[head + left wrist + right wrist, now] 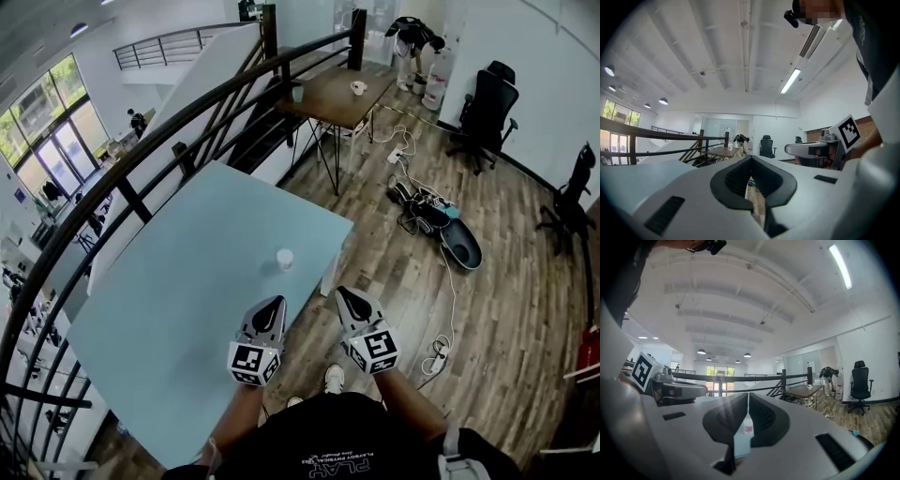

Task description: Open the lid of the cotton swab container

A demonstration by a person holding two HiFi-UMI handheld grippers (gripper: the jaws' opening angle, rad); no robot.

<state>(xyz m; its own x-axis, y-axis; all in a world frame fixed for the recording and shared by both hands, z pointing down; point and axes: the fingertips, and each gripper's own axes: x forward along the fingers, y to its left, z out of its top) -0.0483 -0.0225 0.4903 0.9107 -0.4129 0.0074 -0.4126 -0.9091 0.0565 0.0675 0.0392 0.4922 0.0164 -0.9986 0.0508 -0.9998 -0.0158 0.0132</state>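
The cotton swab container (284,258) is a small white tub with its lid on, standing alone near the right edge of the pale blue table (187,291). Both grippers hover short of it, over the table's near corner, and touch nothing. My left gripper (278,302) is shut and empty, below the container. My right gripper (341,292) is also shut and empty, to the container's lower right. In the right gripper view the container (748,428) shows through the narrow slit between the jaws, well ahead of the gripper (747,397). The left gripper view looks past its shut gripper (750,161) at the room.
A dark stair railing (178,122) curves behind the table. Farther back stand a wooden table (339,94) with a cup, a person (409,42) bending over, and office chairs (487,108). Cables and a dark case (441,225) lie on the wood floor to the right.
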